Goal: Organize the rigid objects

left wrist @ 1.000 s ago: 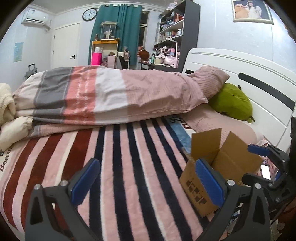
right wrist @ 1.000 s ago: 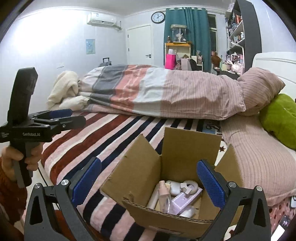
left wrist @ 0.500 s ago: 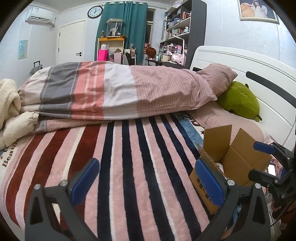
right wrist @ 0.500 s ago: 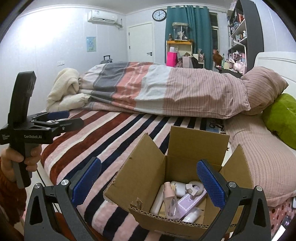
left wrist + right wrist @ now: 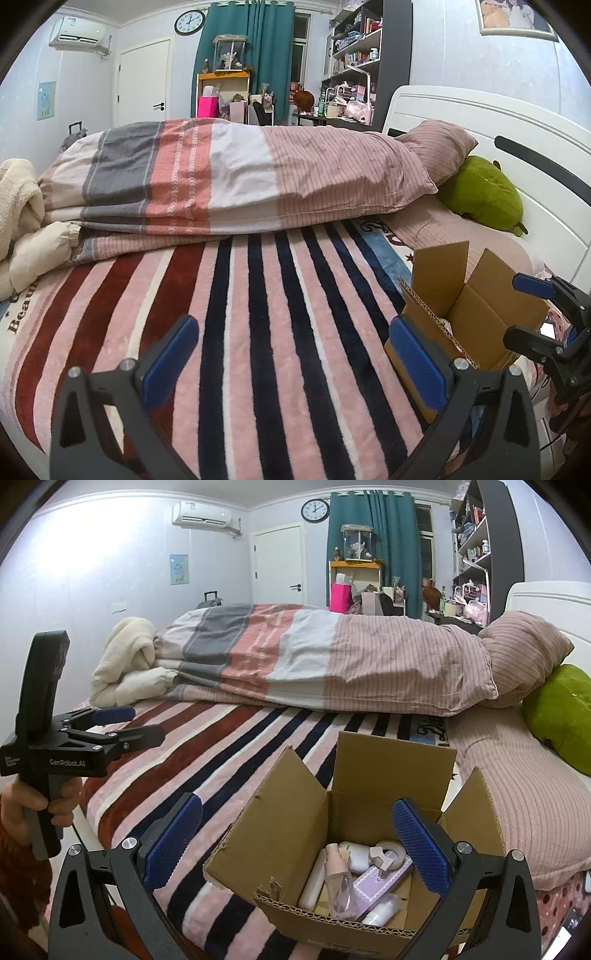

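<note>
An open cardboard box (image 5: 291,834) sits on the striped blanket at the bed's near edge; it also shows in the left wrist view (image 5: 476,314). Inside lie a pink bottle (image 5: 338,880), a white case (image 5: 356,854), a tape roll (image 5: 388,853), a purple pack (image 5: 378,880) and white tubes. My right gripper (image 5: 297,843) is open and empty, just above the box's near side. My left gripper (image 5: 293,360) is open and empty over the blanket, left of the box; it also shows in the right wrist view (image 5: 125,723).
A folded striped duvet (image 5: 236,177) lies across the bed. A pink pillow (image 5: 439,151) and a green plush (image 5: 480,192) rest by the white headboard (image 5: 517,122). A cream blanket (image 5: 18,206) is bunched at the left. A phone (image 5: 547,329) glows right of the box.
Both views have pulled back and risen slightly. The box now sits further right in the left view and lower in the right view. Both grippers stay open.
</note>
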### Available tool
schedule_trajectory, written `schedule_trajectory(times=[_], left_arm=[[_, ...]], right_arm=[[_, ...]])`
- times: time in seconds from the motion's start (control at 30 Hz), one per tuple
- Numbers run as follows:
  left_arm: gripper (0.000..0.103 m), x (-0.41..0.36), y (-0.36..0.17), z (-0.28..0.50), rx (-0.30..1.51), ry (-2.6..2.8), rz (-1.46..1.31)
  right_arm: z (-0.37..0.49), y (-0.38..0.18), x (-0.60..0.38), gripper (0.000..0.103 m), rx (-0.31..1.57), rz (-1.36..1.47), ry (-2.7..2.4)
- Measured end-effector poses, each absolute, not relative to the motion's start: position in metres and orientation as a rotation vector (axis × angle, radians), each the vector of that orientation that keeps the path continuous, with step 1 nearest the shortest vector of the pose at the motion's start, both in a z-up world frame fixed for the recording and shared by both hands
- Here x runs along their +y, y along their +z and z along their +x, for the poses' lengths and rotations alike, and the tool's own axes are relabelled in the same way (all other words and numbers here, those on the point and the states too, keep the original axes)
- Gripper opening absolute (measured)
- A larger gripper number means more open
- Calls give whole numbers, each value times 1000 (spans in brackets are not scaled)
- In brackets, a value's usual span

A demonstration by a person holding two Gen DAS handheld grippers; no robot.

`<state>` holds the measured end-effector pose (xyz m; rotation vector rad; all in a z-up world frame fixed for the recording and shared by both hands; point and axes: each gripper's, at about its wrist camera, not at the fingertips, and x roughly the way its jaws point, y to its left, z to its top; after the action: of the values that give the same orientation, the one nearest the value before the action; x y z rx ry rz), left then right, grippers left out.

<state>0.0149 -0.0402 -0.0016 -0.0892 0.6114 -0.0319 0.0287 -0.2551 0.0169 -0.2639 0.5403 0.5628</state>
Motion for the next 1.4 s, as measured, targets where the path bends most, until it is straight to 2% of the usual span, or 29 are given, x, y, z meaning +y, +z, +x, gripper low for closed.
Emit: schedule_trajectory(times=[1.4], left_arm=[[102,-40,-3,16,610,-26,-78]], right_arm=[[25,12,-258,103,552,-234,534]])
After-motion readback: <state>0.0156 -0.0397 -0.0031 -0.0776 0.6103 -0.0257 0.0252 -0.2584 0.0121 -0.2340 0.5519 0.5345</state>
